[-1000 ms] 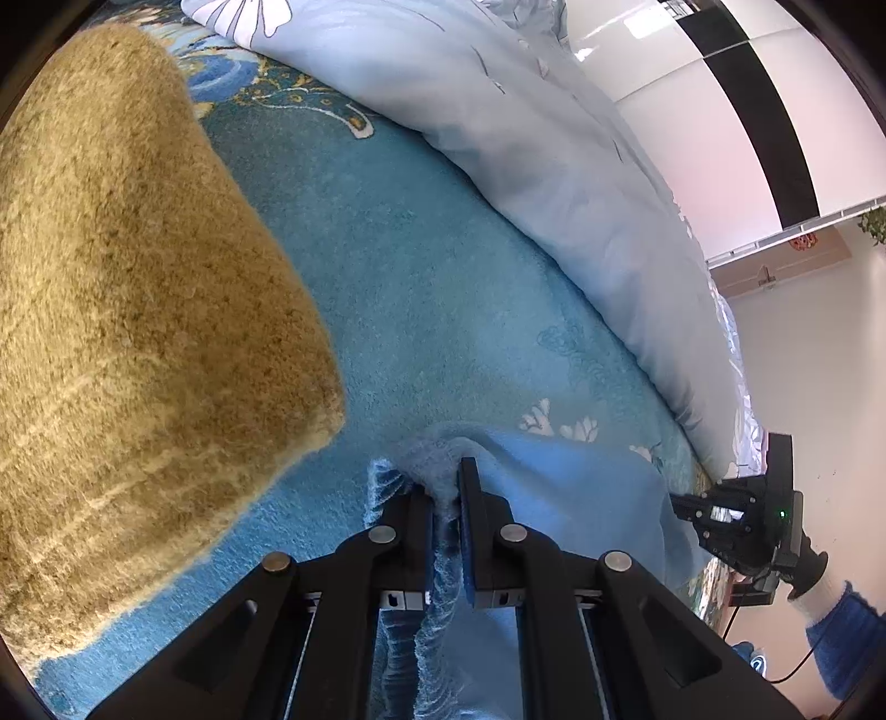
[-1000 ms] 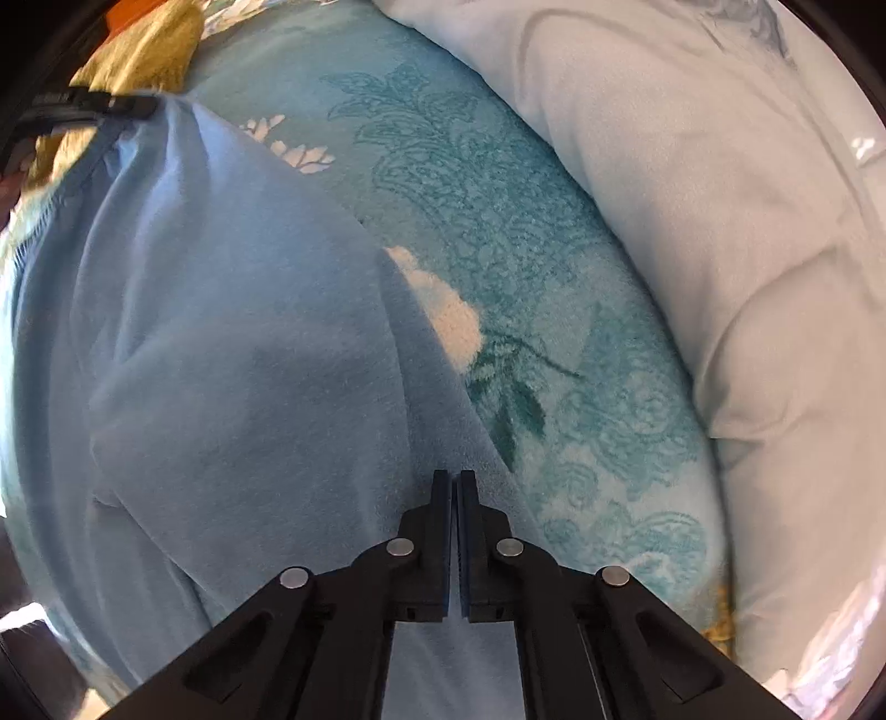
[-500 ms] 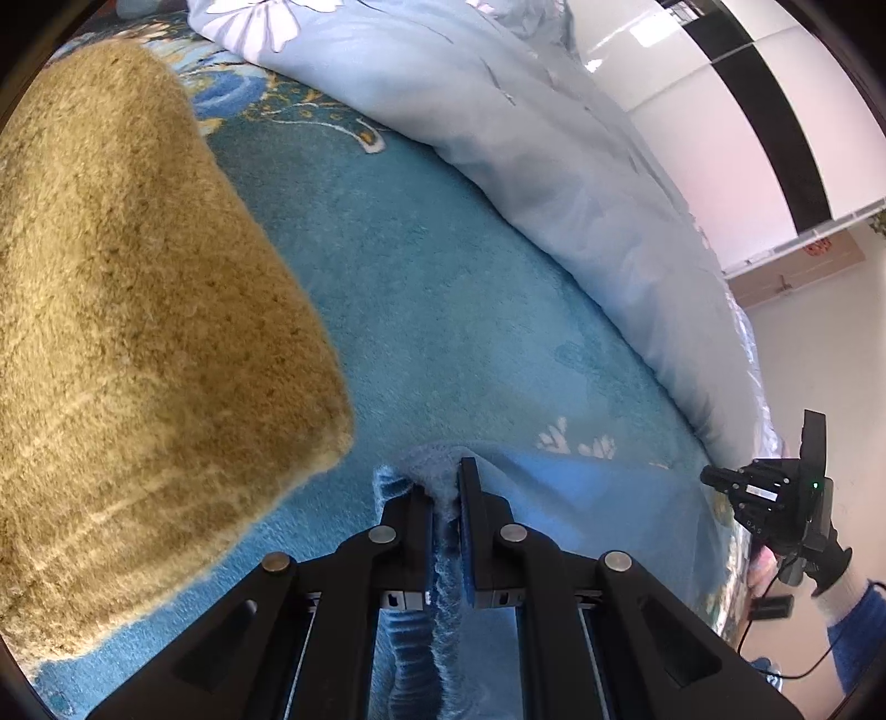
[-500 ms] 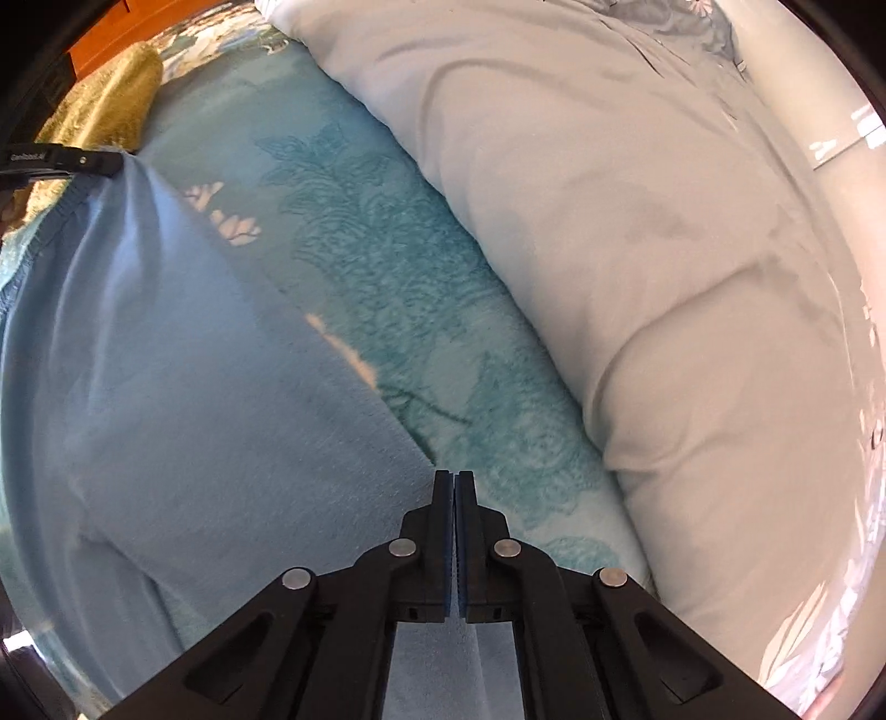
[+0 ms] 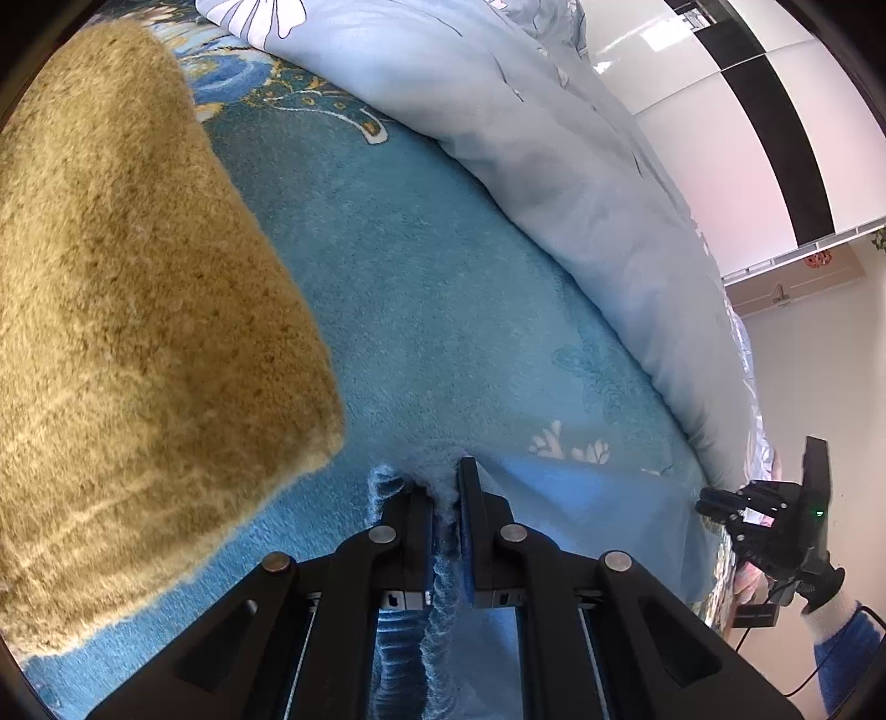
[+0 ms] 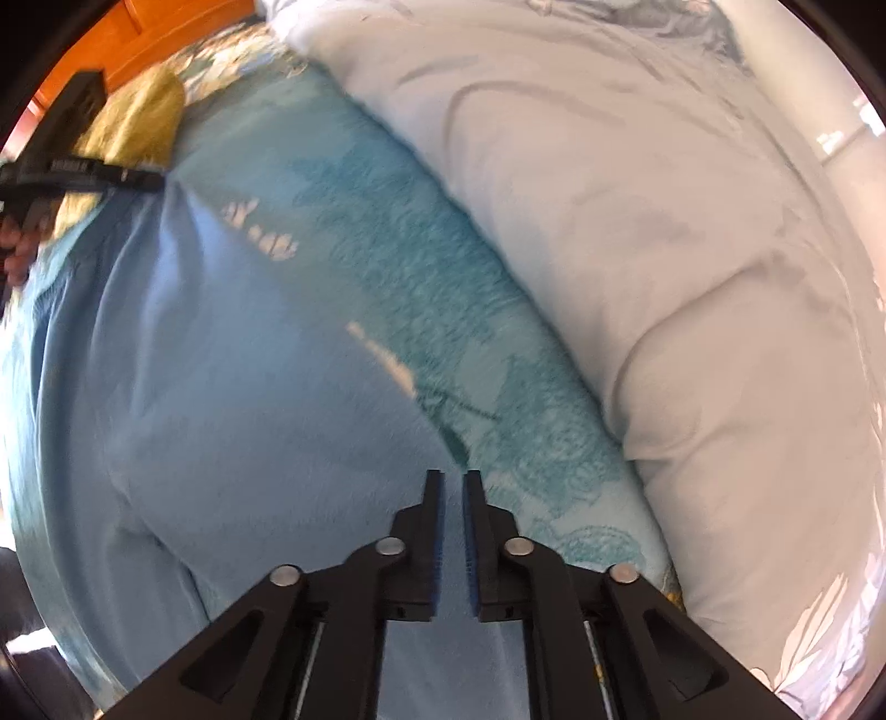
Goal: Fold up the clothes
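Observation:
A light blue garment point(image 6: 232, 387) lies spread on the teal patterned bedspread point(image 6: 398, 232). My left gripper point(image 5: 446, 487) is shut on the garment's ribbed edge point(image 5: 437, 587), low over the bed. My right gripper point(image 6: 453, 487) stands slightly open over the garment's other end, with a narrow gap between its jaws and cloth showing between them. The right gripper also shows in the left wrist view point(image 5: 714, 501) at the far right. The left gripper shows in the right wrist view point(image 6: 144, 178) at the upper left.
A folded tan fleece blanket point(image 5: 122, 332) lies to the left of my left gripper. A pale blue quilt point(image 5: 554, 166) is heaped along the far side of the bed and shows in the right wrist view point(image 6: 664, 249). An orange wooden headboard point(image 6: 166, 27) stands behind.
My right gripper's jaws have parted from fully shut to a narrow gap. The garment now lies flatter and more spread on the bed. My left gripper keeps its hold.

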Demonstrator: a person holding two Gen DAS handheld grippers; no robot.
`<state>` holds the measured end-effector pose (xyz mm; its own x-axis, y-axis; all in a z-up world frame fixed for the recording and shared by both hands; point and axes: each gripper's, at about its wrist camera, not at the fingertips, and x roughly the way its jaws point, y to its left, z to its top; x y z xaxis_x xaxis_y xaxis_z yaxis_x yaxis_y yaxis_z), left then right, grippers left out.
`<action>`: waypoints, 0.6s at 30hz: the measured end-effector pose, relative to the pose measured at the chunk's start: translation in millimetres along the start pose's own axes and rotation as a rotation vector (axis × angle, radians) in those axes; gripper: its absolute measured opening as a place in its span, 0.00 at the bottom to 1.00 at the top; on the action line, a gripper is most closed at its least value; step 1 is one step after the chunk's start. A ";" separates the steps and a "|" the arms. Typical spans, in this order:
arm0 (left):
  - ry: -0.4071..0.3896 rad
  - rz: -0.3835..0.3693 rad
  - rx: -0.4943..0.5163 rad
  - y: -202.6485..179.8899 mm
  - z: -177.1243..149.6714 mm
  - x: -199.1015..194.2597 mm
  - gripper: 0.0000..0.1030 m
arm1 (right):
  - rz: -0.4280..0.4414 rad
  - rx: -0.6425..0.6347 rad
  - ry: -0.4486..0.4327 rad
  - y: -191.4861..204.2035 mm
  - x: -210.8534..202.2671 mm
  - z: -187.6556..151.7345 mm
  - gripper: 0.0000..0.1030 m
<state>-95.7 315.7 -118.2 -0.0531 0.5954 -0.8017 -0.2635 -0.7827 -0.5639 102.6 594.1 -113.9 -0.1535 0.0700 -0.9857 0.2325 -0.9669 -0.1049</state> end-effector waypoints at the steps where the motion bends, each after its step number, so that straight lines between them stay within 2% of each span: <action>1: 0.002 -0.003 -0.002 0.5 -0.7 -0.5 0.07 | 0.000 -0.001 0.013 0.1 4.6 -2.2 0.17; 6: 0.000 0.002 0.014 -1.6 0.9 -1.7 0.07 | 0.047 0.040 0.034 -4.0 17.3 -11.7 0.19; 8: -0.016 0.004 0.022 -3.2 0.4 -4.6 0.07 | 0.071 0.045 0.037 -2.3 17.8 -15.4 0.16; 9: -0.027 0.006 0.027 -4.1 0.1 -6.4 0.07 | 0.079 0.046 0.035 -0.6 16.5 -17.8 0.01; 13: -0.066 0.052 0.054 -8.3 -2.7 -9.3 0.07 | 0.017 0.052 0.003 -2.5 8.5 -21.4 0.02; 18: -0.047 0.093 0.032 -4.7 -0.7 1.5 0.07 | -0.025 0.089 0.008 -6.0 18.5 -22.7 0.02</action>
<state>-93.9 320.1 -116.9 -0.1242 0.5287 -0.8397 -0.2863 -0.8293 -0.4798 120.2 606.7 -134.5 -0.1509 0.0964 -0.9838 0.1421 -0.9828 -0.1181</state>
